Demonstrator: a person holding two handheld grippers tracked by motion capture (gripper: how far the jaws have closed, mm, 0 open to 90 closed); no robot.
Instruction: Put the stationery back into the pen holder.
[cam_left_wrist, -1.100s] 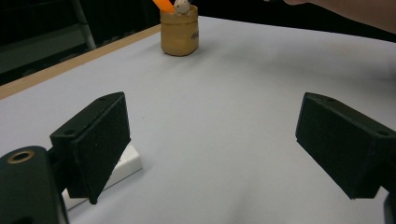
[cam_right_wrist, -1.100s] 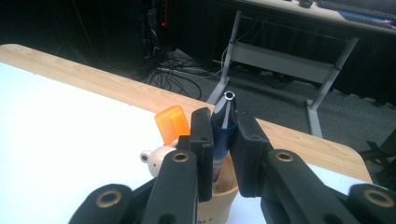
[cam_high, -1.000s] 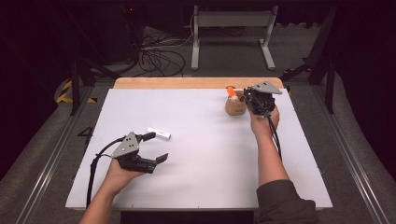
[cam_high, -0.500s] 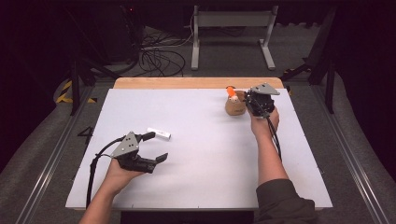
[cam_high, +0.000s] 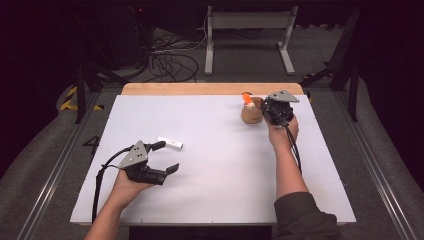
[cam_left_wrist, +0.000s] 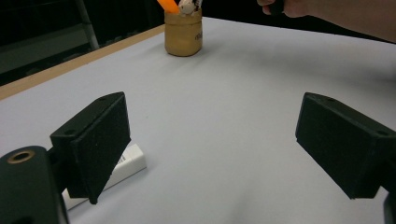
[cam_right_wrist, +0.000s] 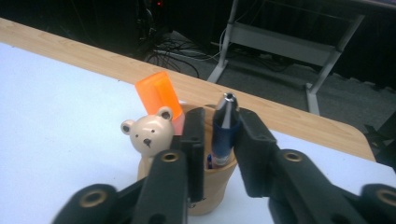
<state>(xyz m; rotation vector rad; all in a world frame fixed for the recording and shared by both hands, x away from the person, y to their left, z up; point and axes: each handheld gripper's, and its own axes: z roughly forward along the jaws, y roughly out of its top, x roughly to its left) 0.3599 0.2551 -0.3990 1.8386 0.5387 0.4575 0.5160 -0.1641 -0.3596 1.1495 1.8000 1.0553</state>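
Observation:
A tan cup (cam_high: 251, 116) stands near the table's far edge, holding an orange marker (cam_right_wrist: 159, 95), a bear-topped stick (cam_right_wrist: 150, 132) and a blue pen (cam_right_wrist: 224, 135). My right gripper (cam_right_wrist: 219, 116) is over the cup, one jaw on each side of the pen. Its jaws have just been opening, and a small gap shows between the left pad and the pen. My left gripper (cam_high: 167, 156) rests at the near left, open wide with nothing between its jaws. A white eraser (cam_left_wrist: 128, 165) lies on the table beside its left jaw.
The white board (cam_high: 215, 165) has a wooden strip (cam_high: 200, 89) along its far edge. Behind it, on the dark floor, are a metal stand (cam_high: 250, 30) and loose cables (cam_high: 170, 60). The person's right forearm (cam_high: 287, 165) lies across the right side of the board.

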